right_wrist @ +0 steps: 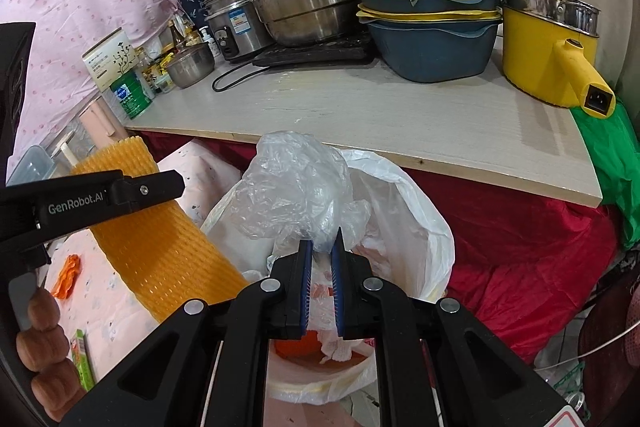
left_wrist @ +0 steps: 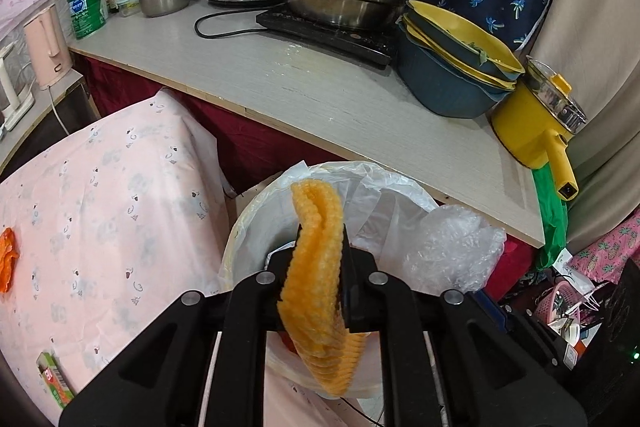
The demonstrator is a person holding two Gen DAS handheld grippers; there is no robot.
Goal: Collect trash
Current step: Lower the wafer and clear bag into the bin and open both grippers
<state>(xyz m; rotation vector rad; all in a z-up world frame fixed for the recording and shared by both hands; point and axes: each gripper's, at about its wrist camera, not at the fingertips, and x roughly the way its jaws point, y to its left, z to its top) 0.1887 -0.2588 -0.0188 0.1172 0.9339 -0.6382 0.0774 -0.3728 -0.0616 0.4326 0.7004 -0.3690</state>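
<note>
My left gripper [left_wrist: 322, 233] is shut on a folded orange foam net [left_wrist: 316, 287] and holds it above the white-lined trash bin [left_wrist: 248, 223]. From the right wrist view the same net [right_wrist: 160, 251] hangs from the left gripper [right_wrist: 172, 187], left of the bin [right_wrist: 424, 227]. My right gripper [right_wrist: 322, 241] is shut on a crumpled clear plastic bag [right_wrist: 292, 183], pinched at the fingertips over the bin's mouth. That bag [left_wrist: 452, 247] also shows at the bin's right side. Tissue and orange scraps lie inside the bin.
A pale counter [right_wrist: 360, 115] behind the bin carries steel pots, stacked blue and yellow bowls [right_wrist: 432, 27] and a yellow electric pot [right_wrist: 548, 55]. The pink-covered table [left_wrist: 100, 207] at left has an orange scrap [left_wrist: 8, 259] and a green packet [left_wrist: 56, 379].
</note>
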